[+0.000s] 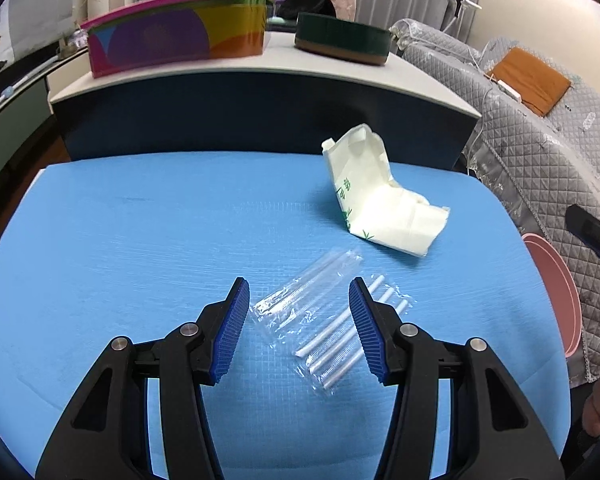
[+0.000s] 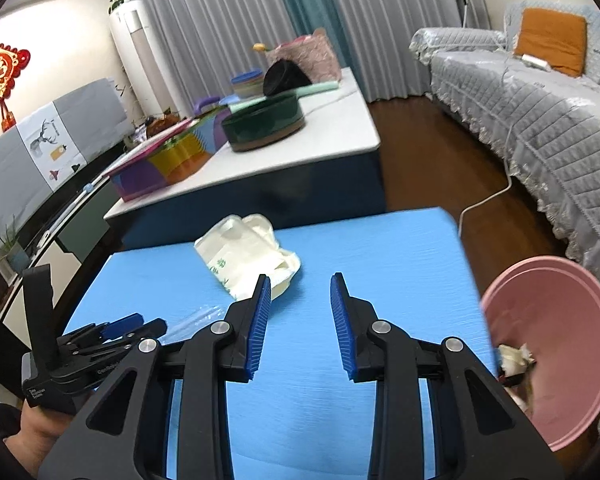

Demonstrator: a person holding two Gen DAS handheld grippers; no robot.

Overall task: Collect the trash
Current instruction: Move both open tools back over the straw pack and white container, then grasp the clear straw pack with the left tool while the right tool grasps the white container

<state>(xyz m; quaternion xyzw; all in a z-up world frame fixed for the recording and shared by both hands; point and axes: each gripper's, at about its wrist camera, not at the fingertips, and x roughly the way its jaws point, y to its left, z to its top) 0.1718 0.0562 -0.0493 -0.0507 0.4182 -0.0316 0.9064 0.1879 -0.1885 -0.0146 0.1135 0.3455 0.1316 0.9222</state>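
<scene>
- Your left gripper (image 1: 299, 294) hangs over the blue mat (image 1: 140, 240), jaws apart, nothing pressed between the pads.
- The clear wrappers (image 1: 300, 300) lie flat on the mat below and just ahead of those jaws; one pack of white straws (image 1: 340, 344) sits against the right-hand pad's side of the view, partly hidden by it.
- Whether the pads touch the plastic you cannot tell from this angle.
- The crumpled white packet (image 1: 380, 200), with green print, lies farther back on the mat, toward its right rear, apart from the wrappers.
- Your right gripper (image 2: 300, 292) is also spread, holding nothing, with bare mat between the pads.
- In the right wrist view the packet (image 2: 244, 260) lies just beyond the left pad's tip, which covers its near corner.
- The pink bin (image 2: 560, 320) stands off the mat's right edge, tilted toward you, with some scraps (image 2: 516, 356) already inside.
- Your left gripper (image 2: 128, 326) shows at the lower left of that view, a hand (image 2: 36, 436) beneath it.
- Behind the mat stands a white-topped counter (image 1: 260, 64) with a colourful box (image 1: 172, 40) and a dark green tin (image 1: 340, 40).
</scene>
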